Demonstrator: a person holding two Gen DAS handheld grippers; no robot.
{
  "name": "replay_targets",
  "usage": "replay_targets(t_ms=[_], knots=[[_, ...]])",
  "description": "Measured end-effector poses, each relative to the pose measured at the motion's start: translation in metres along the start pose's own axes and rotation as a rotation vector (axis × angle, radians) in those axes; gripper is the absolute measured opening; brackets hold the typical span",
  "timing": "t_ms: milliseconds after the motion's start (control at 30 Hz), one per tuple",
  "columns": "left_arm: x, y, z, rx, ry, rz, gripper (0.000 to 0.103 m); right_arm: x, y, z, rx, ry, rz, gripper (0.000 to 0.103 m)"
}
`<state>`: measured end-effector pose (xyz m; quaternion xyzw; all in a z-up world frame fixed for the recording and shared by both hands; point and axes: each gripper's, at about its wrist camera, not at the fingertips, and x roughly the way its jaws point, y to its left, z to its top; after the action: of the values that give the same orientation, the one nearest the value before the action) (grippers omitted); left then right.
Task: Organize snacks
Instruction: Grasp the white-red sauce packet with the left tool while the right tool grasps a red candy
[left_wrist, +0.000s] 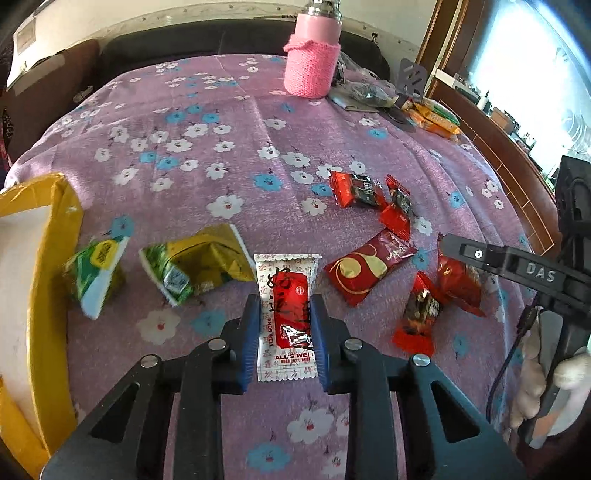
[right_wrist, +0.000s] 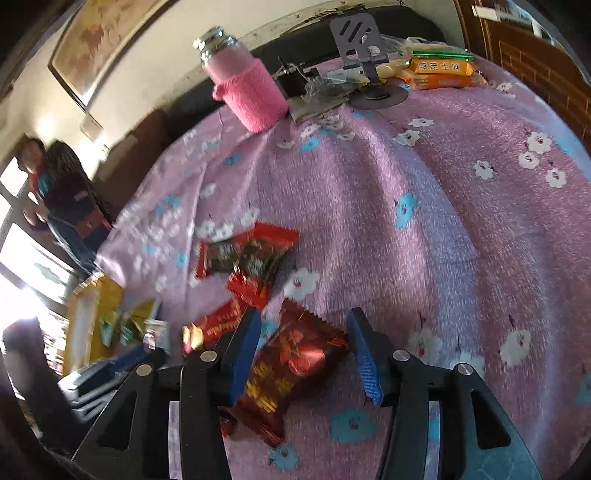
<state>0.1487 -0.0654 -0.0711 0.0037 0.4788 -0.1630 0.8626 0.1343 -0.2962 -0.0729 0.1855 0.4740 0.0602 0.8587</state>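
Barely started: left gripper (left_wrist: 284, 328) fingers clamp the white-and-red packet (left_wrist: 286, 314), right gripper (right_wrist: 303, 354) fingers released around a red packet (right_wrist: 295, 365); snacks scattered outside yellow box (left_wrist: 55, 258).

Daylight floods both fisheye views: in the left wrist view it pours from a blown-out window (left_wrist: 532, 85) at the upper right, and in the right wrist view another window (right_wrist: 22, 273) glares white at the left edge. The floral tablecloth (left_wrist: 207, 122) is evenly bright with only soft shadows, and the left view is mostly sharp. The right view is smeared by motion blur, strongest on the red snack packets (right_wrist: 247, 258) and at the left, and both pictures curve and darken at their rims.
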Motion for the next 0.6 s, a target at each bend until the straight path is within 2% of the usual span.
replay_targets(t_ms=[200,233,300,367,500,600], knots=[[-0.006,-0.002,-0.006,-0.010,-0.015,0.007,0.023,-0.002,0.010,-0.010,-0.031,-0.004,-0.115,0.058],[-0.008,-0.003,-0.007,-0.010,-0.023,0.009,0.023,-0.003,0.010,-0.010,-0.033,-0.003,-0.114,0.058],[-0.012,-0.004,-0.009,-0.010,-0.034,0.009,0.023,-0.011,0.000,-0.005,0.013,-0.032,-0.054,0.058],[-0.020,-0.005,-0.013,-0.014,-0.056,0.006,0.023,-0.020,-0.015,0.000,0.065,-0.056,-0.061,0.060],[-0.033,-0.002,-0.018,-0.037,-0.076,-0.021,0.023,-0.022,-0.030,0.001,0.118,-0.005,-0.006,0.062],[-0.047,0.004,-0.024,-0.055,-0.103,-0.027,0.023,-0.016,-0.015,-0.005,0.060,0.017,-0.013,0.062]])
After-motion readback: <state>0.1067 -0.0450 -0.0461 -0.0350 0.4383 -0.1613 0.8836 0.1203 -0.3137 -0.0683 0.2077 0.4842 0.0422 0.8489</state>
